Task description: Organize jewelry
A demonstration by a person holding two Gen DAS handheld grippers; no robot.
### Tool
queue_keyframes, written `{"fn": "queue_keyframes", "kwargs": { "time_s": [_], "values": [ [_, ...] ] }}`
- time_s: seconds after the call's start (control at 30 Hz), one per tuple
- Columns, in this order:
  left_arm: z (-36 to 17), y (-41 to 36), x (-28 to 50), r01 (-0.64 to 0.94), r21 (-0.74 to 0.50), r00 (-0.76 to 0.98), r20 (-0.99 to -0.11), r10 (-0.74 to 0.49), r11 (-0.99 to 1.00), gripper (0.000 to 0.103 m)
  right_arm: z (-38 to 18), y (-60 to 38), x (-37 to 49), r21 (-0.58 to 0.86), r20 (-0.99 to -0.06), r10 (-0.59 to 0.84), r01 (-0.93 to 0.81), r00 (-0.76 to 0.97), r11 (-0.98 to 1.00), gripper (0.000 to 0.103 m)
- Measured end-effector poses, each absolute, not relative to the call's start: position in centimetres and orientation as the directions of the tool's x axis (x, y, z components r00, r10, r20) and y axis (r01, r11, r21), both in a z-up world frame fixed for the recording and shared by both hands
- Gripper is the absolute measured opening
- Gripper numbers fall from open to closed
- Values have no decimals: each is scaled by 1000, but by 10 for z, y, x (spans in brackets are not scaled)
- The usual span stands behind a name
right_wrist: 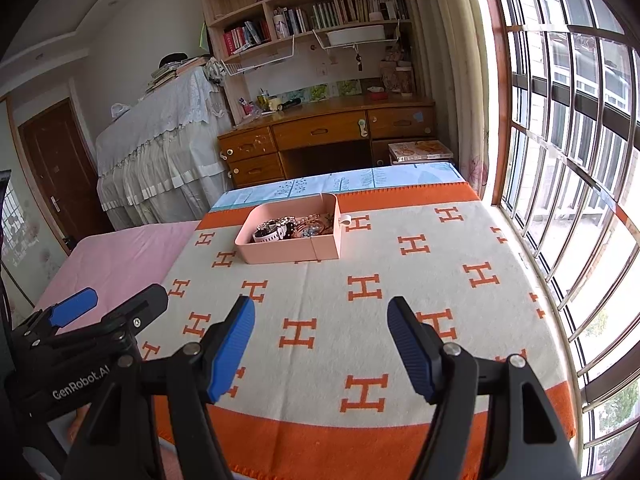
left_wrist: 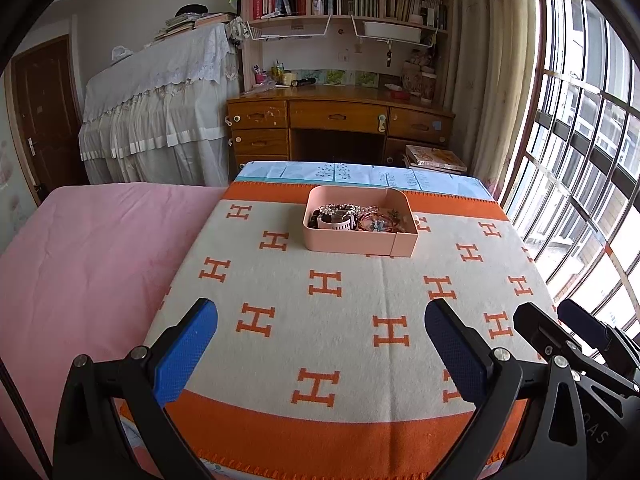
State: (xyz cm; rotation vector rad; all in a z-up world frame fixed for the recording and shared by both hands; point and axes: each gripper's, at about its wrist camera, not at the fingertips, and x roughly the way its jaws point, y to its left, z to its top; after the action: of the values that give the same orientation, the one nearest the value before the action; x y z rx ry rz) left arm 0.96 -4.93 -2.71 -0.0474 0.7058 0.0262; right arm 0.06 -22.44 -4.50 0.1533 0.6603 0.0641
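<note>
A pink rectangular tray sits on the far middle of an orange-and-cream H-pattern blanket. It holds a pile of jewelry: beaded bracelets, a white perforated band and a pendant. The tray also shows in the right wrist view, with the jewelry inside. My left gripper is open and empty, well short of the tray. My right gripper is open and empty, also near the front of the blanket. Each gripper shows at the edge of the other's view.
A pink sheet covers the bed to the left. A wooden desk with bookshelves stands beyond the bed. A barred window runs along the right side. A stack of books lies by the desk.
</note>
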Motion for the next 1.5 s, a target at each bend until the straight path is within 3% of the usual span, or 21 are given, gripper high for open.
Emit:
{"fn": "queue_keyframes", "kwargs": {
  "time_s": [1.5],
  "values": [
    [-29, -48, 7, -40, -32, 754, -657, 9, 999, 102, -47, -224, -6, 182, -614, 118, -6, 780, 983, 69]
  ]
}}
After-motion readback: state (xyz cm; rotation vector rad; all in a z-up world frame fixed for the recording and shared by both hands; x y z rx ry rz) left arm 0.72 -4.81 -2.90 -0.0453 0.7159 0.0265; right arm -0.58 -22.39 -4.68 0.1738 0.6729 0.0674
